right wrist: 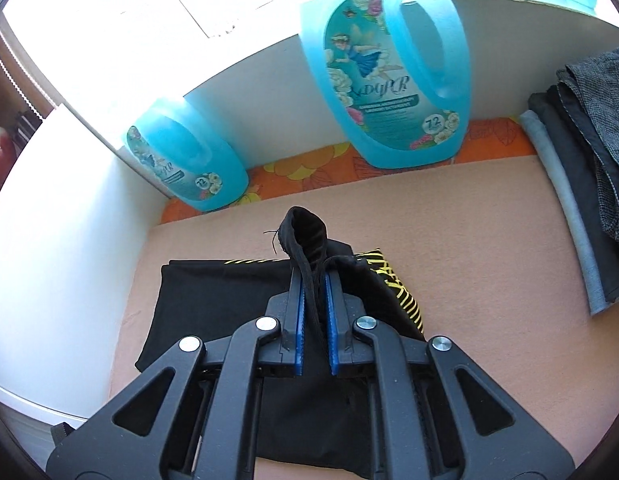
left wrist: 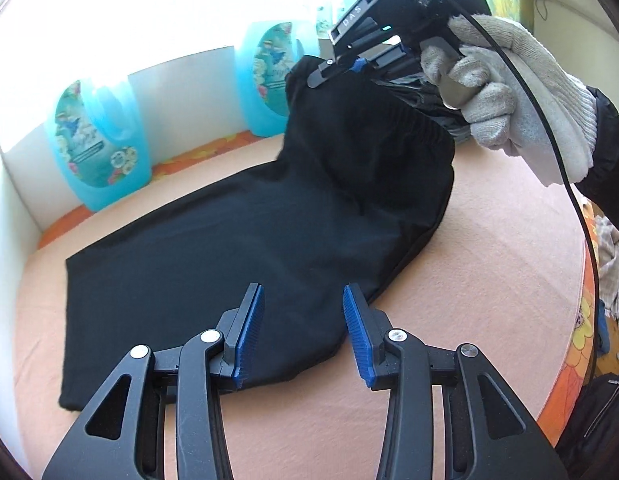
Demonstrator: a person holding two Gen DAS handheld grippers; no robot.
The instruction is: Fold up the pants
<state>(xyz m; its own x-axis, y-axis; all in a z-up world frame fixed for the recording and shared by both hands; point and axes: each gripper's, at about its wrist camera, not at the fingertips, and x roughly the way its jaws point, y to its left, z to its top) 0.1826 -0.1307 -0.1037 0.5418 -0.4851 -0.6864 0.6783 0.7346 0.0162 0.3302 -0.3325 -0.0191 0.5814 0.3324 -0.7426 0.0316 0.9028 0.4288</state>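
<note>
Now your left claw [left wrist: 303, 334] hangs part open over the near edge of the black pants [left wrist: 213, 256], gripping nothing. These lie across the peach counter [left wrist: 489, 280]. Your right claw [right wrist: 315, 300], in your gloved hand [left wrist: 505, 92], pinches the waistband, lifted off the counter.

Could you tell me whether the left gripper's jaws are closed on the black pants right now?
No, the left gripper has its jaws apart above the pants, pinching no cloth.
</note>
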